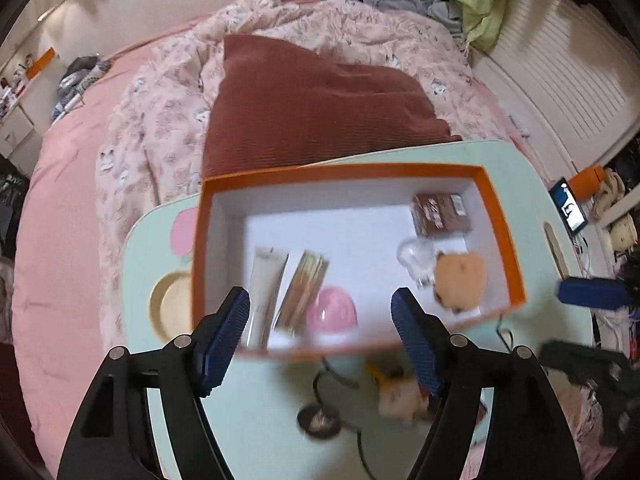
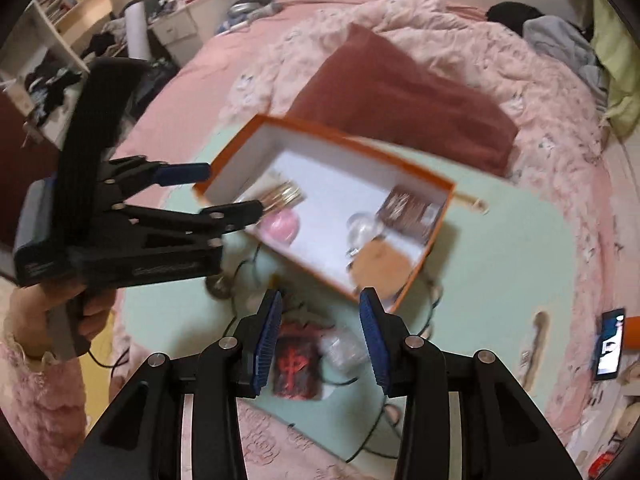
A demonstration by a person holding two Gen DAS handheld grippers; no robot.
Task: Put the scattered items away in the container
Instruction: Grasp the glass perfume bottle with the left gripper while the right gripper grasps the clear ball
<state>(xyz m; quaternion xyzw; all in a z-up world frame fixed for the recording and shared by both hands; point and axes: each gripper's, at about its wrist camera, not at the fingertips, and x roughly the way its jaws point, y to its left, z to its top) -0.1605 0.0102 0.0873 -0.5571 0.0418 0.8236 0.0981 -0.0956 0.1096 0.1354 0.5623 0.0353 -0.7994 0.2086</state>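
Orange cardboard box with white inside sits on the pale green table, by the dark red pillow. Inside the box lie a cream tube, a striped packet, a round pink thing, a clear bulb-shaped thing, a brown fuzzy round thing and a small brown box. Just outside the box's near wall, a dark pouch with red marks, a clear crinkly wrapper and black thin cords lie on the table. The left gripper hangs over the near part of the box with its jaws wide and nothing between them; no earlier picture shows what it let go. The right gripper hovers over the pouch and wrapper, jaws partly apart; blur hides whether the pads touch anything, so it cannot be told if it holds something. The step in hand looks like picking up the next loose thing. To do it well, the right gripper should come straight down over the pouch, keep clear of the cords, squeeze it in the middle, and lift it over the box wall before letting go.
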